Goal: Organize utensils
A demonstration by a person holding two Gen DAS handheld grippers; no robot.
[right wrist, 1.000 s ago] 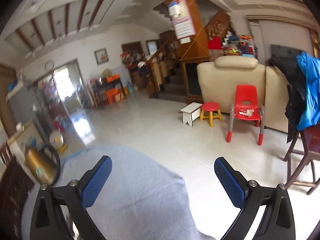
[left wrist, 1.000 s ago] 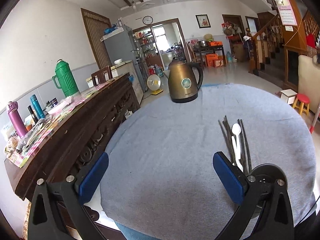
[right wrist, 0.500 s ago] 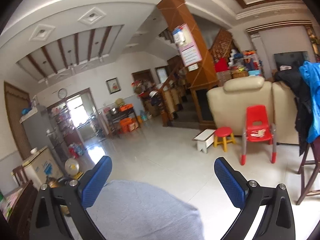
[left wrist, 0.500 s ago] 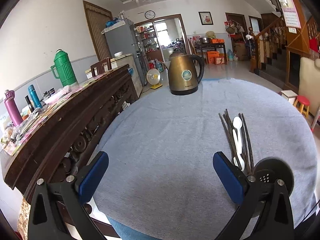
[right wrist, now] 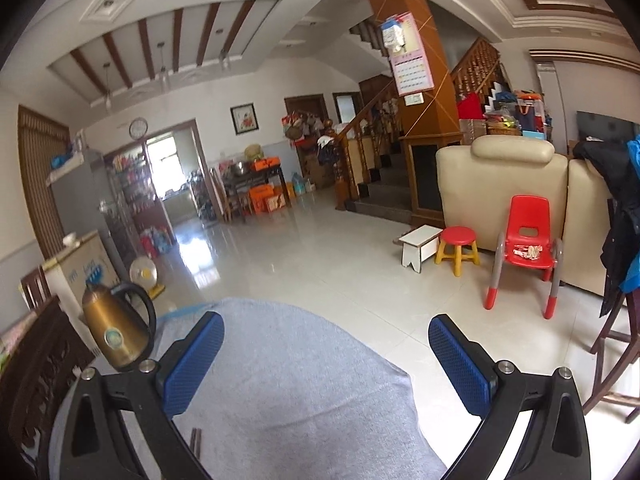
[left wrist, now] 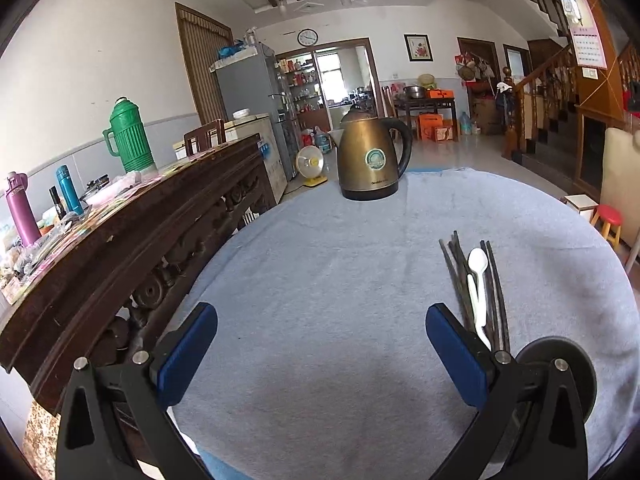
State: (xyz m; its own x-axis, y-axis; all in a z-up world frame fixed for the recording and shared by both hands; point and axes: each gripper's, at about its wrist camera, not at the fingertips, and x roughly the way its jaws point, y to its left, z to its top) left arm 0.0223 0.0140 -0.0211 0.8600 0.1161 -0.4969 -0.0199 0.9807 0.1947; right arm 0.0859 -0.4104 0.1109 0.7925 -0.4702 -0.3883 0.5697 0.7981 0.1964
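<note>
Jaws spread wide and empty on both my left gripper (left wrist: 320, 348) and right gripper (right wrist: 326, 356), I'd approach the chopsticks (left wrist: 470, 292) and white spoon (left wrist: 477, 276), lower right on the worktop (left wrist: 320, 264), low and aligned.

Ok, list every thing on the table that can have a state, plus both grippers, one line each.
left gripper: open, empty, over the grey cloth.
right gripper: open, empty.
kettle: upright, lid shut, at the table's far edge.
chopsticks: lying flat in a loose bundle.
white spoon: lying on the chopsticks, bowl end away.
black round holder: beside the bundle; contents hidden.
</note>
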